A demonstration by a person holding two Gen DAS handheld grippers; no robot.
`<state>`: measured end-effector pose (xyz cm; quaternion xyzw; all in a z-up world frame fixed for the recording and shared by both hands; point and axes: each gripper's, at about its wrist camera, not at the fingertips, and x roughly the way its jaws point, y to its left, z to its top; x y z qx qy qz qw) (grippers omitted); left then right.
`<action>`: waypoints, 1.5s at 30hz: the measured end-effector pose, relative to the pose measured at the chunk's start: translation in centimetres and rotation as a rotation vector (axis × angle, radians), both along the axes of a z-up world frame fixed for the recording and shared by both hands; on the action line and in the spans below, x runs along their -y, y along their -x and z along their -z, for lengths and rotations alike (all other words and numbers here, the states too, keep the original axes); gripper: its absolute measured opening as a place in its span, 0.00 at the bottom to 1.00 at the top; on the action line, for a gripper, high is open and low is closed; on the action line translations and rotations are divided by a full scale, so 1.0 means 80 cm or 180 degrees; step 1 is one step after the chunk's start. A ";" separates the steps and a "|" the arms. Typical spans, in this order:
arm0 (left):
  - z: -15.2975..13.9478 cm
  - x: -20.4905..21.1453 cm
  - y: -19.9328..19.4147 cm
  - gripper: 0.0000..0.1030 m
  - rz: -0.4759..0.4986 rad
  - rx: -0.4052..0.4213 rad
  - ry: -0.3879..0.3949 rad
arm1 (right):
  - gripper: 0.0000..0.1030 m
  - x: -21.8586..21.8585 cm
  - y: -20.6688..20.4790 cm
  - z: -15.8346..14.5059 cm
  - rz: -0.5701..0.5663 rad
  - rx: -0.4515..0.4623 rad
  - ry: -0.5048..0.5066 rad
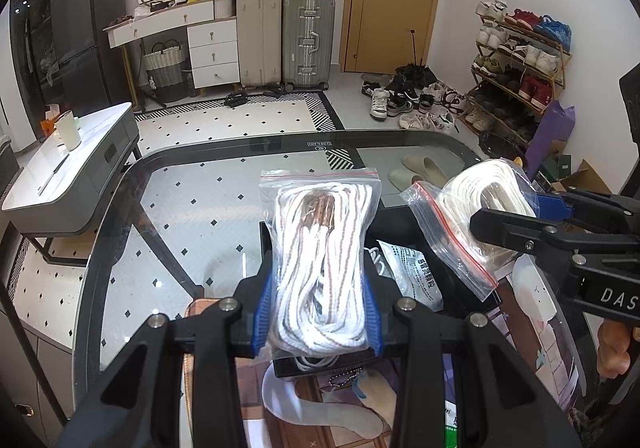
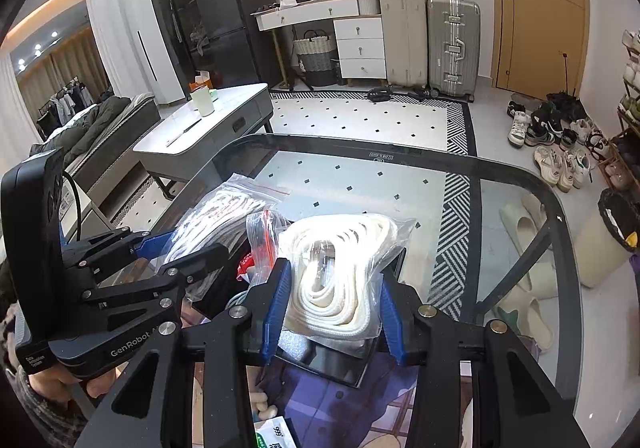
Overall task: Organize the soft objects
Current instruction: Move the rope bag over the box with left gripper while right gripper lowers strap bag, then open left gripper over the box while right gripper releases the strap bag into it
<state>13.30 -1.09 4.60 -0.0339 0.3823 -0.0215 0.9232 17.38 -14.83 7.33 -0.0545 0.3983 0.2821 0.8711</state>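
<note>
My left gripper [image 1: 318,314] is shut on a clear zip bag of white laces with copper tips [image 1: 320,252], held up over the glass table [image 1: 192,207]. My right gripper [image 2: 332,312] is shut on a second zip bag of flat cream laces [image 2: 340,272]. In the left wrist view that cream bag [image 1: 476,215] hangs at the right with the right gripper [image 1: 520,226] on it. Seen from the right wrist, the left gripper [image 2: 176,252] holds its bag of white laces [image 2: 216,215] at the left. A black box [image 2: 340,360] lies below both bags.
A printed white pouch [image 1: 416,272] lies in the box area beside more laces. A patterned mat [image 1: 320,408] covers the near table. A grey side table with a cup [image 1: 68,131] stands left. Suitcases [image 1: 308,39], slippers [image 1: 420,171] and a shoe rack [image 1: 520,59] lie beyond.
</note>
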 end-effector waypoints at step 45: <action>0.035 0.010 -0.015 0.47 0.0180 -0.0168 -0.0130 | 0.50 -0.036 -0.038 0.075 -0.0019 -0.0302 0.0282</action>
